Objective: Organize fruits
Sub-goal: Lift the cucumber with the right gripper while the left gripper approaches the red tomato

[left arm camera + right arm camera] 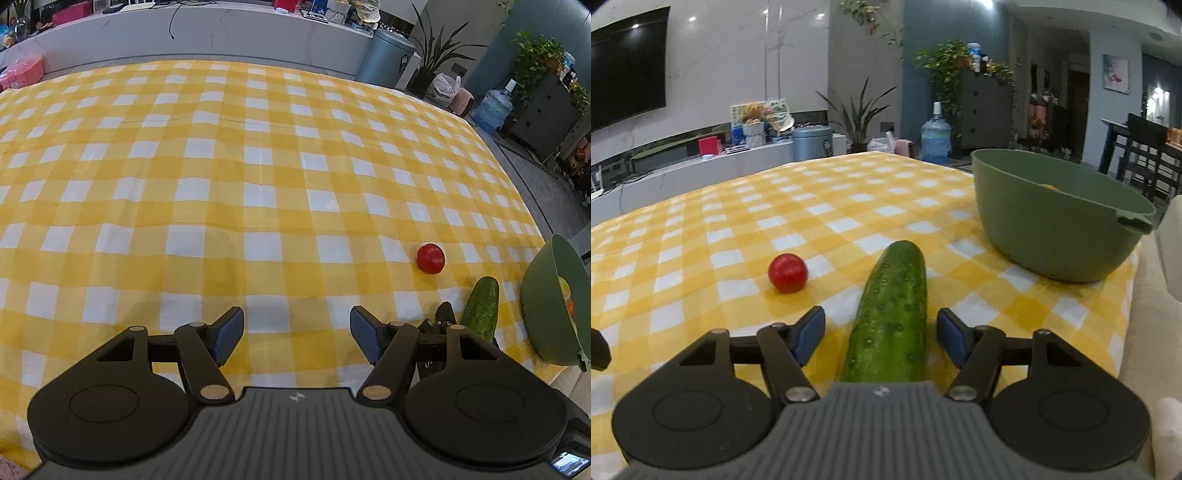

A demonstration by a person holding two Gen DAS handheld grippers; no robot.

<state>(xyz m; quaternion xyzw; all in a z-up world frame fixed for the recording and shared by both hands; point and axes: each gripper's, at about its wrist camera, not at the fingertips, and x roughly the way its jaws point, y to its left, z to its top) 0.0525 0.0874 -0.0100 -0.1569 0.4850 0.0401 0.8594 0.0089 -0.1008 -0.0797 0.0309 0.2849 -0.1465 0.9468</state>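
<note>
Lying between the right gripper's [881, 339] spread fingers, untouched, one bumpy dark-green cucumber [892, 314] rests on the checkered surface [738, 206]. One glossy red tomato [787, 272] sits nearby; one green bowl [1049, 229] holds yellow fruit. The left gripper [296, 334] hovers released, empty.

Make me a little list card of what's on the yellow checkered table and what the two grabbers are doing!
table cover: yellow and white checked cloth
cucumber: green, bumpy cucumber lying on the cloth between the open fingers of the right gripper, not squeezed
tomato: small red tomato, alone, to the cucumber's left
bowl: green bowl near the table edge, something yellow and orange inside
left gripper: left gripper open, empty, over bare cloth
fruits still out: cucumber and tomato
</note>
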